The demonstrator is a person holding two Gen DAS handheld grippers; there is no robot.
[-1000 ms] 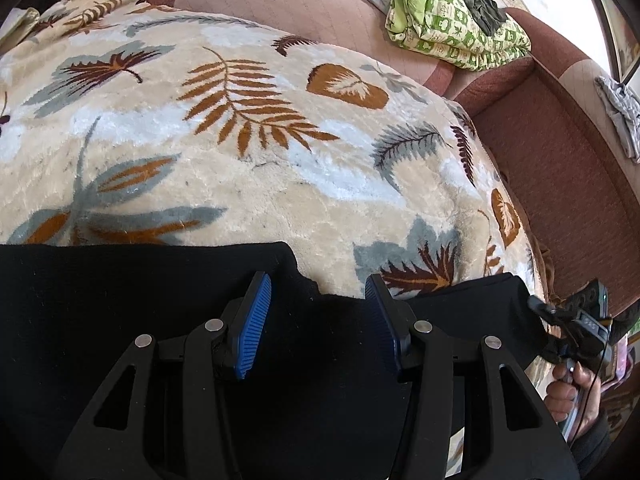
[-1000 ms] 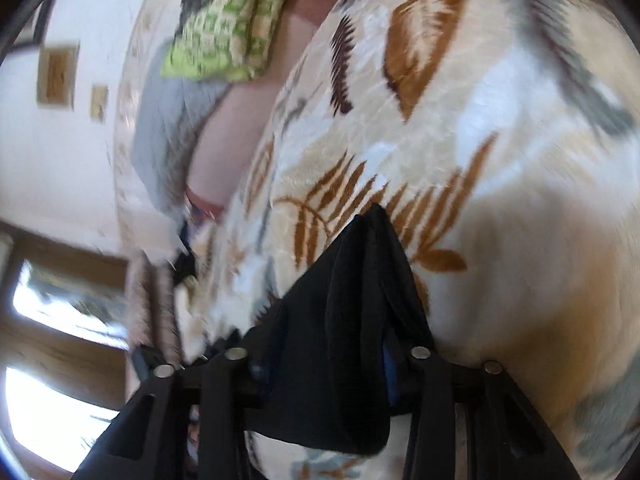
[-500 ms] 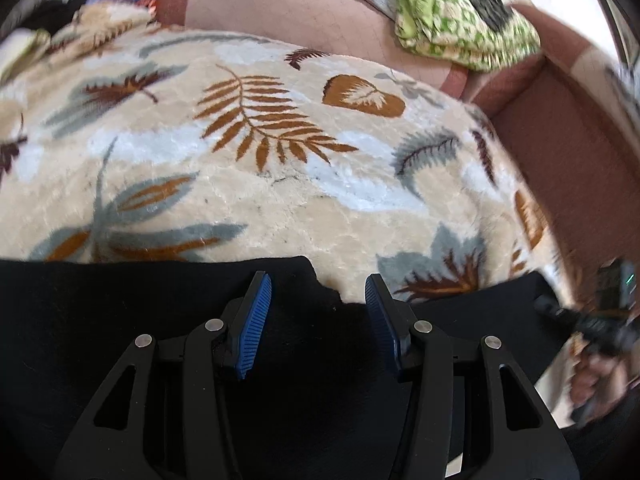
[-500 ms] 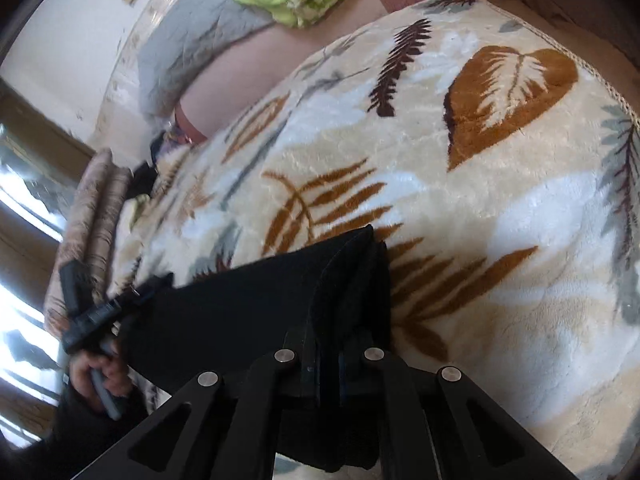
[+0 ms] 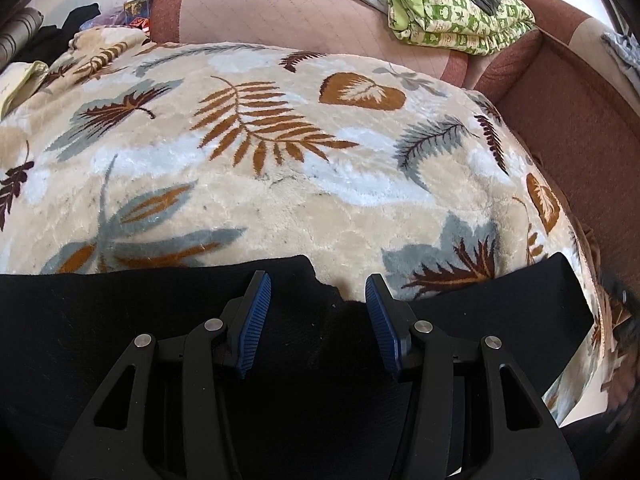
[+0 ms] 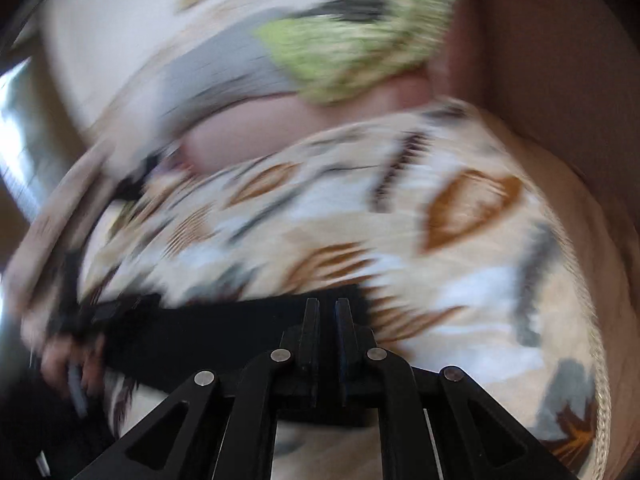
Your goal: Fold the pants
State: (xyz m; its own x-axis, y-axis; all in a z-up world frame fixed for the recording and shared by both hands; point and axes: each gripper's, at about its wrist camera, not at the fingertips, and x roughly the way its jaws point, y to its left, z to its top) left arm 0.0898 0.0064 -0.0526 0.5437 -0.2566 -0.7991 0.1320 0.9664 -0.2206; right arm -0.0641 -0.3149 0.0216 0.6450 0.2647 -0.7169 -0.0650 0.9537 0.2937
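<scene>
Surface: a plush leaf-print blanket [image 5: 280, 184] spread over a reddish-brown sofa [image 5: 580, 120], rising ahead of both claws.
Left claw: the left gripper [image 5: 318, 292] stands about half open, its blue pads [image 5: 256, 320] apart with nothing pinched; black cloth lies under and between the fingers, untouched by the pad faces as far as one can see.
Right claw: the right gripper [image 6: 327, 312] has its jaws all but together, clamped on an edge of the black cloth that runs off to its left.
Pants: the black pants [image 5: 120, 320] lie flat on the blanket's near edge, directly under the left claw, spreading wide to its left and reaching a corner [image 5: 560, 280] off to its right.
Beyond the claws: far ahead and to the right of the left claw, a green patterned bundle [image 5: 460, 12] sits on the sofa back.
Doing it well: probably the start of a fold. The right claw should carry its edge over in one smooth arc, keeping the cloth taut, and the left should take a matching edge before lifting, so that both corners travel together and land square.
Hard to read: the right wrist view is smeared by motion; how much cloth the right claw has cannot be judged. A hand [image 6: 68, 360] shows at that view's left edge, blurred. Waistband and hems cannot be told apart; the pants are cut off below.
</scene>
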